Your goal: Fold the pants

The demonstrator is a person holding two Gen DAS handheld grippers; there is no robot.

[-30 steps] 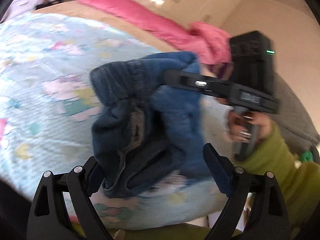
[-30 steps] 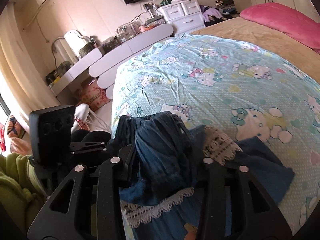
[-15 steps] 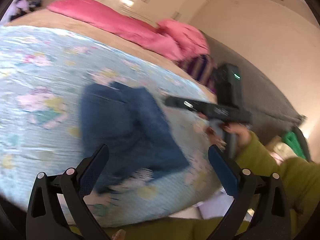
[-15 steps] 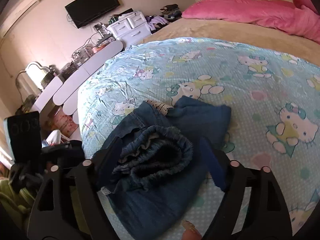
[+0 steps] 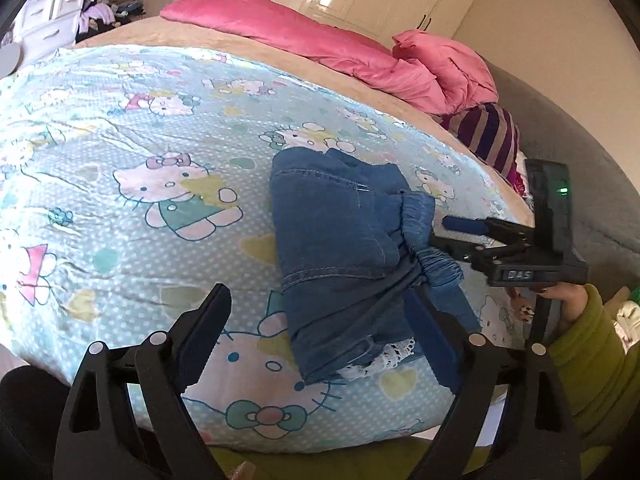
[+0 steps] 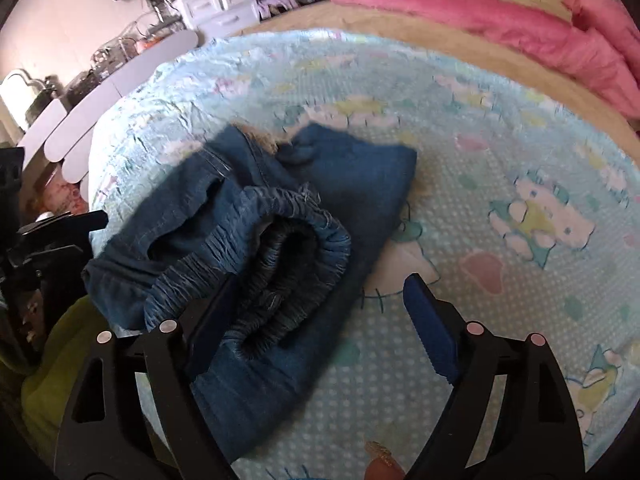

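The pants [image 5: 340, 248] lie in a folded bundle near the front edge of the bed [image 5: 120, 208], on its cartoon-print sheet. They look like soft denim: limp, a bit heavy for cloth, not slippery, likely to sag and unfold if lifted by one layer. The thick elastic waistband [image 6: 280, 256], bunched on top, or a pinch through all layers at a folded edge seems the best hold. The left gripper [image 5: 320, 344] stands wide open, holding nothing, its right finger over the bundle's near corner. The right gripper [image 6: 316, 320] is also spread wide and empty, its left finger against the waistband.
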